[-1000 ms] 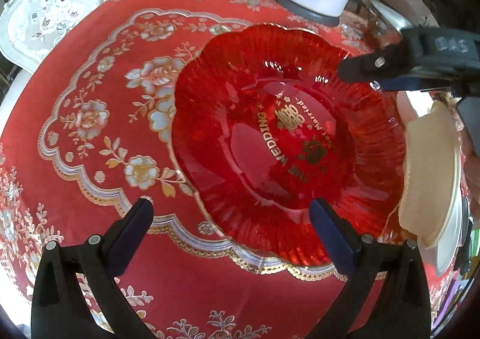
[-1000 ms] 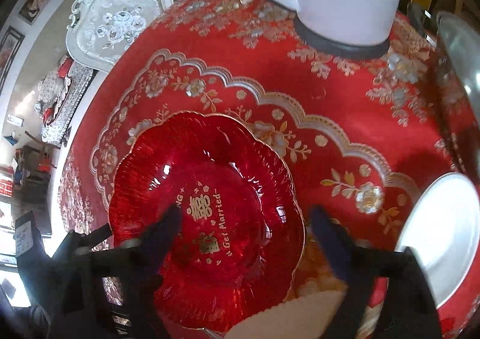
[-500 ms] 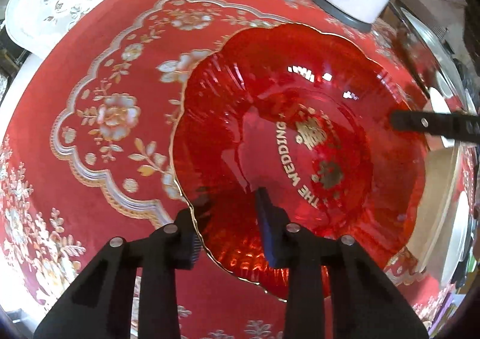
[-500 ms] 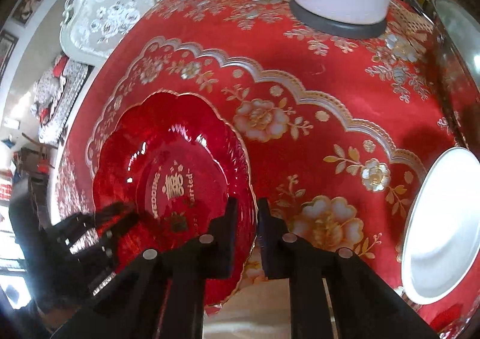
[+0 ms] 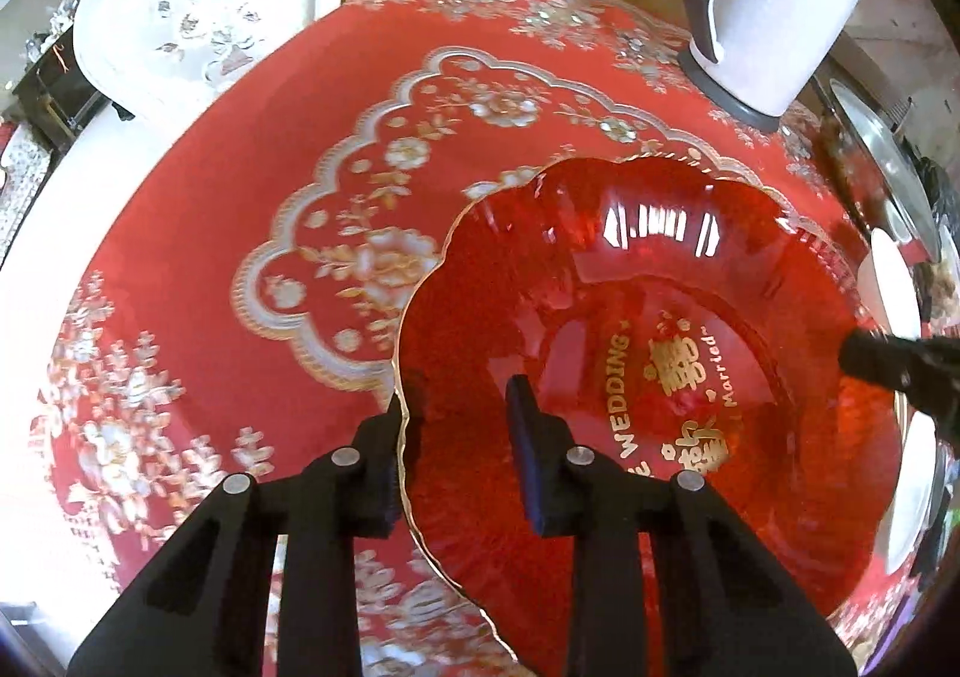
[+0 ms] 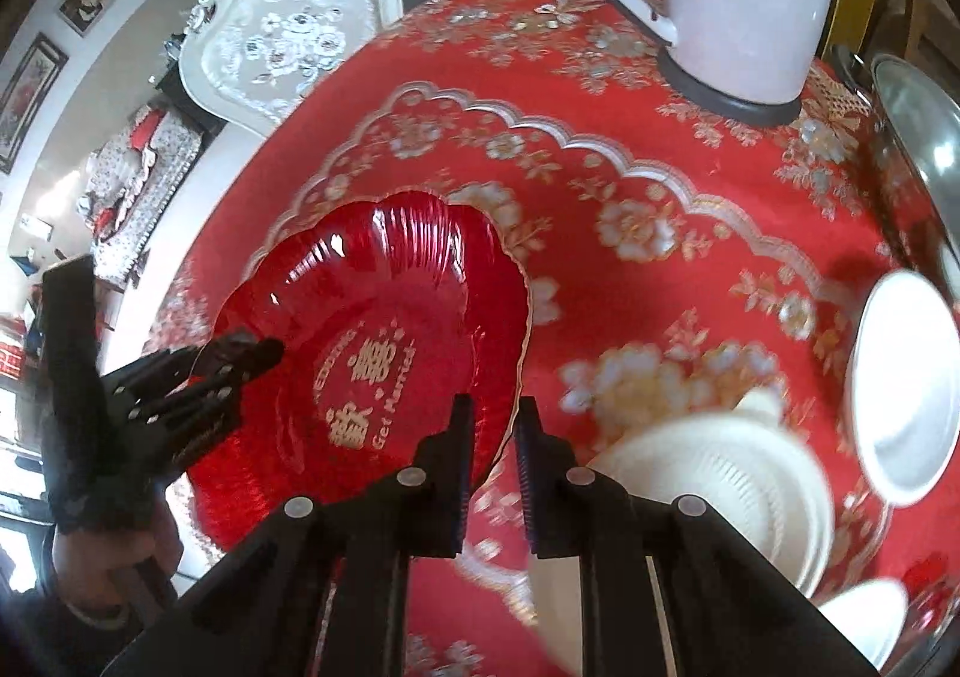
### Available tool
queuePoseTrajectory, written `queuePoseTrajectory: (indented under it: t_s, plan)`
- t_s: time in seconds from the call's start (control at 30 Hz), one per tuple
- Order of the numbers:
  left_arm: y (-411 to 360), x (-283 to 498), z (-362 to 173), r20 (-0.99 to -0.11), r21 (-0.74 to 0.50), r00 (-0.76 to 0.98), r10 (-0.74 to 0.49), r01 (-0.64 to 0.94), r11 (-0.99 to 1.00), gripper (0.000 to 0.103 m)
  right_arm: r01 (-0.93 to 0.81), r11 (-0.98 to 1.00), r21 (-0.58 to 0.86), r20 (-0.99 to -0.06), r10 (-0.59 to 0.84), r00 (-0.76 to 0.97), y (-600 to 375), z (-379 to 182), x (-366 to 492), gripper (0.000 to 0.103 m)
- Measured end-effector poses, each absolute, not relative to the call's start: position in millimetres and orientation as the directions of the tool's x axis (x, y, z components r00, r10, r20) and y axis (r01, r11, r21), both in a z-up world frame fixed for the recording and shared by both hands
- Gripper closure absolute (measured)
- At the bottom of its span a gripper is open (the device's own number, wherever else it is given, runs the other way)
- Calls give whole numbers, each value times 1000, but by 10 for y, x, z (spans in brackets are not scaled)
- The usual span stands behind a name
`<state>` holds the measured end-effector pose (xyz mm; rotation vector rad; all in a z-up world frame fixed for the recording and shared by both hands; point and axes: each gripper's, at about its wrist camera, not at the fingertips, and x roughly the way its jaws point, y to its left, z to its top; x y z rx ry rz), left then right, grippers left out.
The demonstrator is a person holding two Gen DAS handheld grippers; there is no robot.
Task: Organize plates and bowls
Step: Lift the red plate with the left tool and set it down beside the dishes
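Red plate (image 5: 648, 377) lifted, tilted over the tabletop (image 5: 252, 185). Left gripper (image 5: 459, 437) clamped on its 9 o'clock rim; right gripper (image 6: 492, 431) clamped on the 3 o'clock rim. Risk: uneven pull twists the glossy rim loose; plate drops onto white dishes (image 6: 720, 491) at 4 o'clock.

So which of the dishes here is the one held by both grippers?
The red glass plate with gold wedding lettering. The left gripper and right gripper each clamp its scalloped rim; the white plates lie untouched on the tablecloth.

Right tool (image 6: 493, 431) and left tool (image 6: 240, 359) both pinch the tilted red plate (image 6: 384, 341) by opposite rims.
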<state>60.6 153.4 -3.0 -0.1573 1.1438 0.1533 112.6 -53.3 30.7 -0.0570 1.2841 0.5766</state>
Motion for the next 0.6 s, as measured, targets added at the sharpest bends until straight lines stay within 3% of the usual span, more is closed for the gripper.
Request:
queuePoseTrajectory:
  t_s: [0.37, 0.53, 0.6]
  plan:
    - [1937, 103, -193, -933, 44, 339, 120, -225, 973, 76, -419, 831, 367, -907, 419, 37, -144, -104, 265, 87]
    - [2095, -55, -275, -931, 2, 354, 92, -246, 969, 73, -411, 836, 363, -913, 408, 24, -41, -259, 90, 86]
    - [2053, -64, -291, -925, 32, 363, 115, -228, 973, 67, -420, 837, 351, -918, 397, 24, 2, -274, 38, 86]
